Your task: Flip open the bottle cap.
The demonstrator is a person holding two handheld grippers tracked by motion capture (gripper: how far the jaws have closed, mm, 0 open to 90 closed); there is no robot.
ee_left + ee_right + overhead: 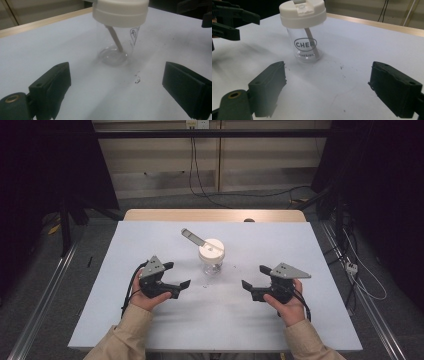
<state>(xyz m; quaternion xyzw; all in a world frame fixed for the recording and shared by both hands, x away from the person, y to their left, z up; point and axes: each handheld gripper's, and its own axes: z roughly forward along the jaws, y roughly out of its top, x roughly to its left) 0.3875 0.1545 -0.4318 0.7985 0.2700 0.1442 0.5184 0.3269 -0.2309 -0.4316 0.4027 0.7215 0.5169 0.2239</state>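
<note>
A clear glass cup (212, 263) (117, 47) (307, 48) with a cream lid (211, 250) (120, 11) (302, 13) stands upright at the middle of the white table (150, 320). A grey straw (192, 237) sticks out of the lid toward the back left, and its lower end (114, 37) (312, 43) shows inside the glass. My left gripper (179, 274) (115, 90) is left of the cup, open, nothing between its jaws. My right gripper (254, 276) (327, 87) is right of the cup, open and empty. Both point inward at the cup without touching it.
Small dark specks (137, 77) (342, 67) lie on the table in front of the cup. The wooden table edge (215, 215) runs along the back. Metal rails (45, 290) flank the table on the floor, and cables (360, 275) lie at the right.
</note>
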